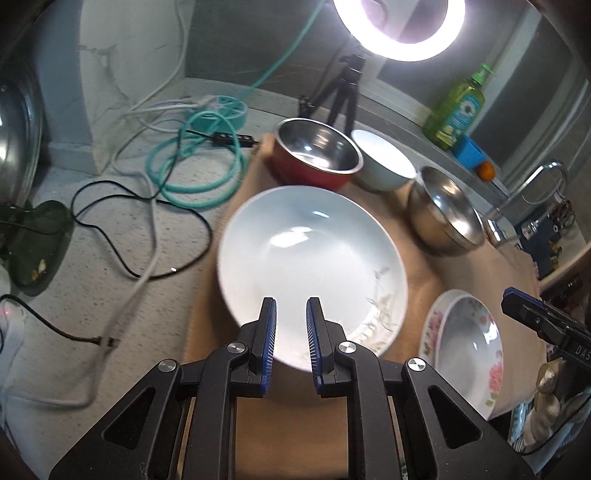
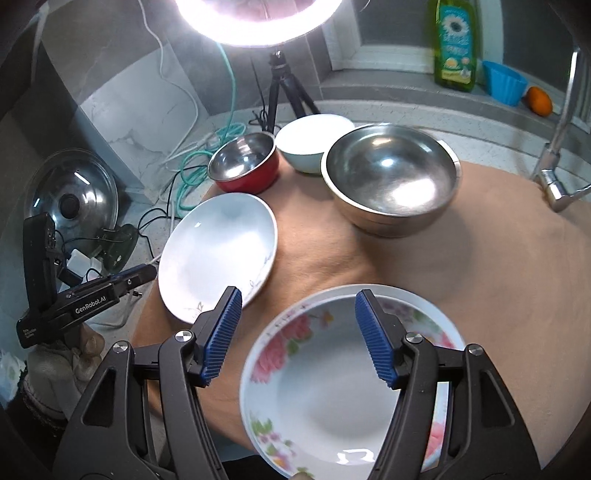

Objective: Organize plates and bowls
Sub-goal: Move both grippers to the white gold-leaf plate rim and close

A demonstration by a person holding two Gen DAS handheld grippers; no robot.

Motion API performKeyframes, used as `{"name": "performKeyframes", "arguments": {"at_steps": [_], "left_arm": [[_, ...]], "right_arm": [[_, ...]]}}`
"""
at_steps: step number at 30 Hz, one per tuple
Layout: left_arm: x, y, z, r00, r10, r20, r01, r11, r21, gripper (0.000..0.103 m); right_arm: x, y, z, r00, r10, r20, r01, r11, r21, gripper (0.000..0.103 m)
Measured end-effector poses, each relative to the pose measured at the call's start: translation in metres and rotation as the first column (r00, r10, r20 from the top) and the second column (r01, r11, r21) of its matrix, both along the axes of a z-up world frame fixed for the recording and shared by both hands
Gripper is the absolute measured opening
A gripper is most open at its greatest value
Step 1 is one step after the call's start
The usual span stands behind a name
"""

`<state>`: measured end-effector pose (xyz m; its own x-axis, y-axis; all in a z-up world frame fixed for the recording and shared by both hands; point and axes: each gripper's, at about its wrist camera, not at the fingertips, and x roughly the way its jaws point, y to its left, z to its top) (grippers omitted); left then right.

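Note:
A plain white plate (image 1: 310, 254) (image 2: 218, 254) lies at the left edge of the brown cloth (image 2: 480, 258). My left gripper (image 1: 291, 301) (image 2: 149, 271) hovers over the plate's near rim. Its jaws are almost closed, with a narrow gap and nothing gripped. A floral bowl (image 2: 325, 398) (image 1: 469, 332) sits in a floral plate (image 2: 424, 306). My right gripper (image 2: 297, 291) (image 1: 513, 299) is open, one pad over the bowl's inside and the other outside its left rim, neither pressing. Behind stand a red bowl (image 2: 243, 158), a pale bowl (image 2: 314, 140) and a steel bowl (image 2: 391, 173).
Loose cables (image 1: 199, 173) sprawl on the counter left of the cloth, near a pot lid (image 2: 70, 192). A ring light (image 1: 399, 29) on a tripod (image 2: 280, 92) stands behind the bowls. A tap (image 2: 554, 184), a soap bottle (image 2: 456, 44) and a blue cup (image 2: 504, 86) are at the right.

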<state>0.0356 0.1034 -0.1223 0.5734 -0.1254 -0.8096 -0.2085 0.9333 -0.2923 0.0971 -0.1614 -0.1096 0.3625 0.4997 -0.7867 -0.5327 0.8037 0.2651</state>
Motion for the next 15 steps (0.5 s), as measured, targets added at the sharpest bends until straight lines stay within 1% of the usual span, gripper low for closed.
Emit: {"name": "performKeyframes", "arguments": {"at_steps": [4, 6, 7, 8, 9, 10, 11, 15], "left_arm": [[0.008, 0.013, -0.005, 1.0, 0.012, -0.007, -0.012, 1.0, 0.011, 0.015], [0.012, 0.022, -0.009, 1.0, 0.02, -0.01, -0.02, 1.0, -0.001, 0.015], [0.013, 0.026, -0.011, 1.0, 0.024, -0.013, -0.024, 1.0, -0.007, 0.015], [0.016, 0.03, -0.013, 0.999, 0.029, -0.016, -0.029, 1.0, -0.009, 0.015], [0.018, 0.032, -0.014, 0.999, 0.031, -0.016, -0.031, 1.0, -0.006, 0.015], [0.02, 0.034, -0.015, 0.999, 0.032, -0.015, -0.032, 0.999, -0.002, 0.015], [0.022, 0.036, -0.016, 0.999, 0.032, -0.014, -0.032, 0.999, 0.003, 0.015], [0.028, 0.042, -0.021, 0.999, 0.029, -0.022, -0.028, 1.0, 0.008, 0.015]], "right_arm": [[0.011, 0.019, -0.01, 0.999, -0.009, -0.045, 0.009, 1.0, -0.008, 0.066], [0.017, 0.029, -0.014, 0.999, -0.003, -0.054, 0.002, 1.0, -0.014, 0.066], [0.018, 0.032, -0.015, 0.998, 0.0, -0.056, -0.001, 1.0, -0.012, 0.062], [0.021, 0.036, -0.017, 0.998, -0.001, -0.059, 0.0, 1.0, -0.015, 0.053], [0.024, 0.04, -0.019, 0.998, -0.004, -0.065, 0.003, 1.0, -0.022, 0.048], [0.026, 0.042, -0.021, 0.998, -0.004, -0.07, 0.002, 1.0, -0.026, 0.039], [0.028, 0.046, -0.023, 0.997, -0.003, -0.075, 0.0, 0.999, -0.033, 0.038], [0.032, 0.059, -0.03, 0.998, 0.001, -0.069, -0.006, 0.998, -0.07, 0.038]]}}
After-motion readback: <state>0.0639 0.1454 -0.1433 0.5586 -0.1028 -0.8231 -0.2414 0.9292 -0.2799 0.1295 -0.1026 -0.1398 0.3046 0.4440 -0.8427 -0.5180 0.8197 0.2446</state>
